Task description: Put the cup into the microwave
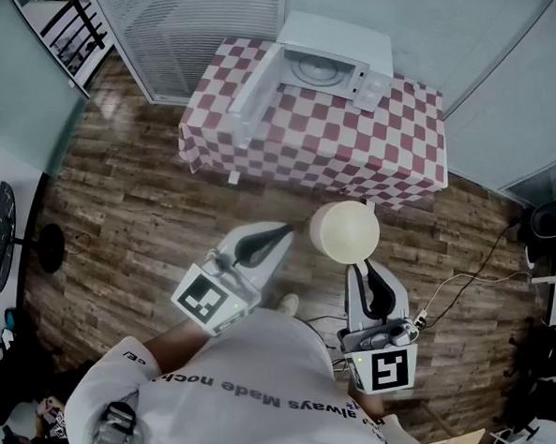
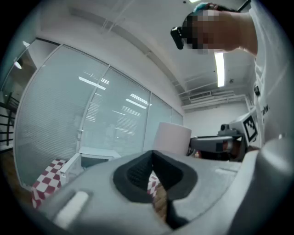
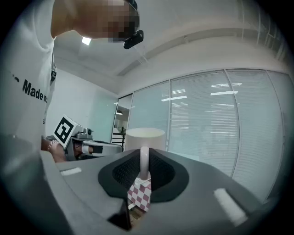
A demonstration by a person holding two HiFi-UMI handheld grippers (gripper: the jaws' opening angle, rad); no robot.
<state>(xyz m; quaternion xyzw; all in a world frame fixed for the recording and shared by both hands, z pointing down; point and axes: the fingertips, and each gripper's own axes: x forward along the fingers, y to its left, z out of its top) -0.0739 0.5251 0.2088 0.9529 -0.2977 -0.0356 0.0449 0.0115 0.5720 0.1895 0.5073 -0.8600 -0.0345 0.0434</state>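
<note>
cup (image 1: 344,232) held by handle, short of table (image 1: 394,167)
white microwave (image 1: 325,64) at the tabletop's far edge, door open. cup cream, plain, upright in air off the near edge; right gripper (image 3: 144,170) jaws pinch its thin handle (image 3: 144,159), body past the tips. left gripper (image 1: 279,231) jaws together, empty.

Cream cup (image 1: 344,232), white microwave (image 1: 338,34), red-and-white checked tablecloth (image 1: 358,141) (brown plank floor (image 1: 127,226)).
</note>
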